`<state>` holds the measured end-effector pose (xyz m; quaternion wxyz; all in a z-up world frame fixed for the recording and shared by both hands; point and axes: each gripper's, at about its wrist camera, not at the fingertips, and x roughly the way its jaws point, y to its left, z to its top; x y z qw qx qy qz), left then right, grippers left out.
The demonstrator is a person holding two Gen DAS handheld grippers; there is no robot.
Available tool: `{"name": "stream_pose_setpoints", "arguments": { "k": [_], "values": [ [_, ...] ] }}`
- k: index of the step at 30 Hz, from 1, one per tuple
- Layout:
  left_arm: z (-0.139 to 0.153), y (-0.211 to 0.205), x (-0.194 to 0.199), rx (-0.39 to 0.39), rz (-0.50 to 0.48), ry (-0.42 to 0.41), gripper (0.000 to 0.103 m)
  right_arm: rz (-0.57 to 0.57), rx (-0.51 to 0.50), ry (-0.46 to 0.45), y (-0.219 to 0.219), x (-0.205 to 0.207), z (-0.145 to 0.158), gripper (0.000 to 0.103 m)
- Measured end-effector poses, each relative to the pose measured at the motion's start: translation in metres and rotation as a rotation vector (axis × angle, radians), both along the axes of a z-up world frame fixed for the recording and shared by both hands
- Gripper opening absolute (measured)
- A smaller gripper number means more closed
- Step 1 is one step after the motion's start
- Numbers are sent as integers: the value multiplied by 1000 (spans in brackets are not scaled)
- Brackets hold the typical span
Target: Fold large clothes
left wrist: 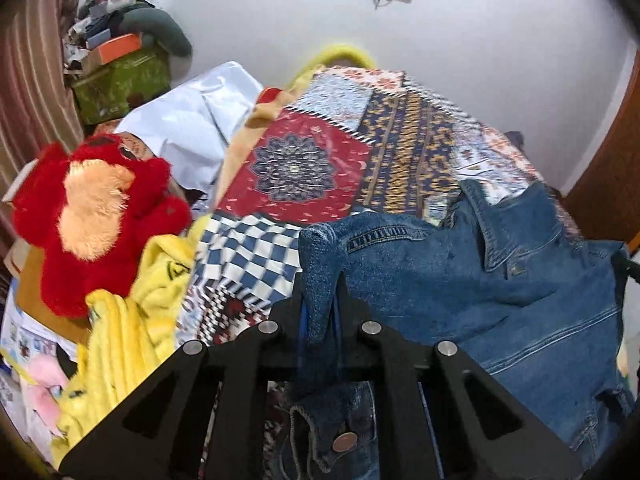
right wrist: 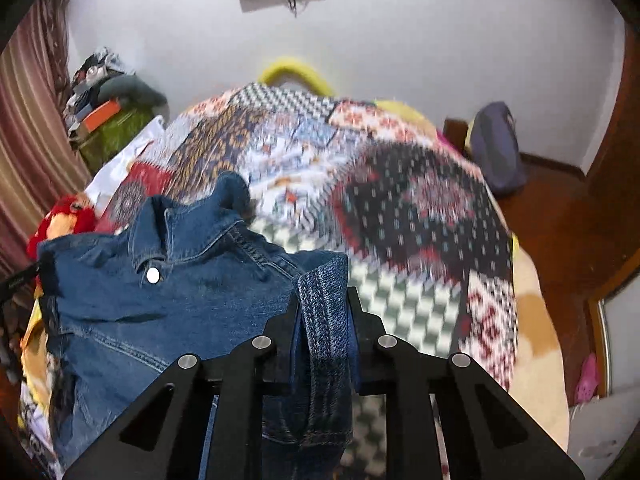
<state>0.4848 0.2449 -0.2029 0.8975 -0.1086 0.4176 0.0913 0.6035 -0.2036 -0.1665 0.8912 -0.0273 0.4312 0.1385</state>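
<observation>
The bed point(right wrist: 420, 216), covered by a patchwork quilt point(left wrist: 304, 168), carries the denim jacket point(left wrist: 460, 280) at its near edge. The jacket is blue, collar raised toward the far edge, one metal button visible on the front panel, fabric stretched between both tools. The quilt beyond the collar is bare up to the far edge. A red plush toy point(left wrist: 92, 216) occupies the left edge. The left gripper point(left wrist: 322, 304) is clamped on a jacket fold; the right gripper point(right wrist: 324, 300) is clamped on a stitched jacket edge.
</observation>
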Motion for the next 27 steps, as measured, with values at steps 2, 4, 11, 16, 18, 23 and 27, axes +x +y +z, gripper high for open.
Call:
{"name": "stream_pose_setpoints", "arguments": {
  "k": [2,4,11,16,18,23,27],
  "values": [
    [-11,6,6,-22,11,29,10,-5,-45,10,8,9,-15,16],
    [-27,13,12,-43,22,60,10,-6,-93,36,10,16,-34,16],
    [-65,25,21,-56,55,124,18,-6,-131,137,-9,19,-87,31],
    [-66,23,19,-53,51,133,19,-67,-216,97,-22,14,-82,77],
    [-64,19,18,-27,42,152,22,-65,-208,112,-27,9,-74,77],
    [-41,5,0,36,37,151,45,-37,-186,85,-28,-23,-38,77],
    [-7,-8,-27,50,19,89,57,-3,-161,11,-20,-63,5,77]
  ]
}}
